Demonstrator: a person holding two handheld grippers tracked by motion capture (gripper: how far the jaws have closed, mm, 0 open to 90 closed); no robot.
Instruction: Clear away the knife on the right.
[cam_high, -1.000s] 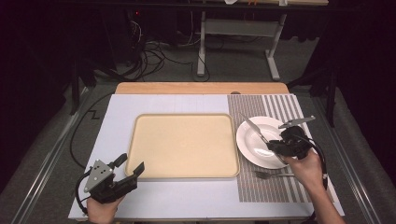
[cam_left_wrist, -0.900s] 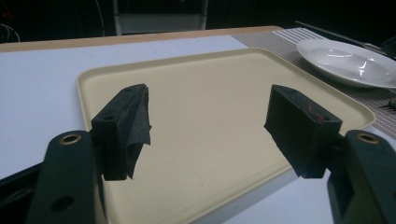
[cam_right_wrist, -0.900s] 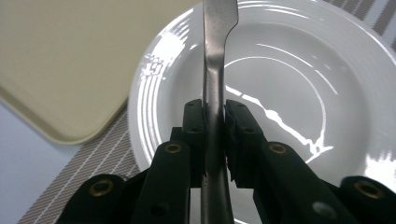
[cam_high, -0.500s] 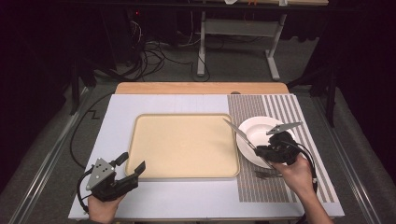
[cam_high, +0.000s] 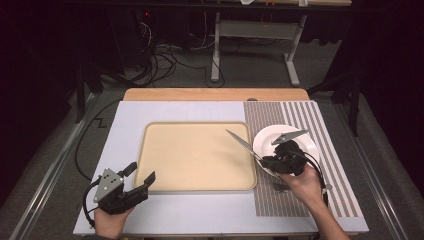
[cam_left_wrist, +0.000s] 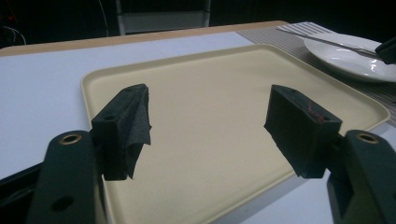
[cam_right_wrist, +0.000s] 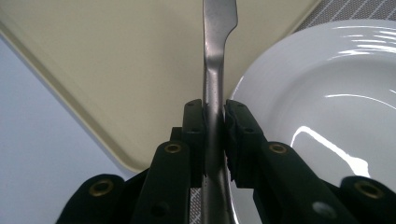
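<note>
The left gripper hovered just off the near left corner of the beige tray, its fingers spread wide with nothing between them. To the right of the tray, the right gripper had its fingers pinching the handle of a knife, whose blade reached out above the tray's right edge. The white plate sat just beside that edge on the striped mat, and the knife was raised between tray and plate.

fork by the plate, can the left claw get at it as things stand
Probably not easily: the left claw is open and free, but the fork lies on the striped mat across the tray, under the right claw holding the knife.
</note>
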